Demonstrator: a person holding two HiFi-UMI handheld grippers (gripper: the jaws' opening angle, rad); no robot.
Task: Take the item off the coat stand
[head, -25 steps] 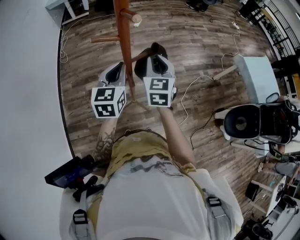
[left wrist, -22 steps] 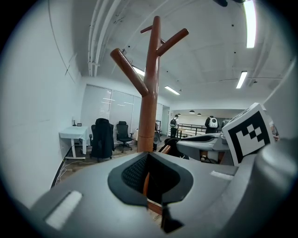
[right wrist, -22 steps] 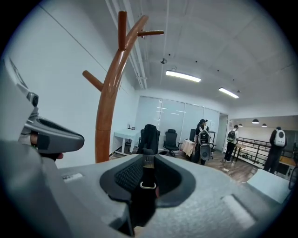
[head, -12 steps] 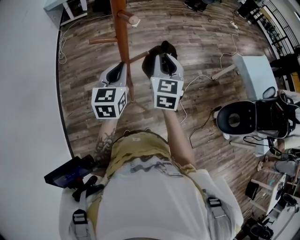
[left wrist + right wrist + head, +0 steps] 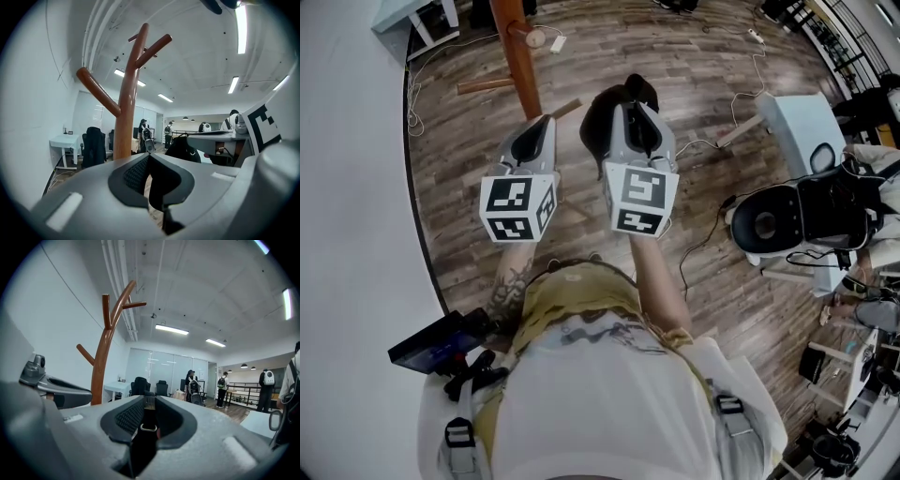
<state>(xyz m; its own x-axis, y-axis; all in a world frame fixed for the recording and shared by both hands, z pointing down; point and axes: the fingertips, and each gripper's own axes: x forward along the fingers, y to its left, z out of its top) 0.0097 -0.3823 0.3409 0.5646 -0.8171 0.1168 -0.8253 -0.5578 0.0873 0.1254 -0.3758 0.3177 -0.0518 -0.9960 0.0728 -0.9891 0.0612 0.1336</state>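
Head view looks steeply down; both gripper views face level, sharing the coat stand (image 5: 124, 122).

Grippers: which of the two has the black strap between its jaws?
The right gripper: a black strap with a metal ring sits clamped between its jaws. The left gripper has its jaws meeting at the tips, with nothing between them.

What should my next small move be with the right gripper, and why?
Probably draw the right gripper back from the coat stand, carrying the black bag clear. Its jaws are shut on the bag's strap, the bag hangs apart from the stand, and the pegs look bare.
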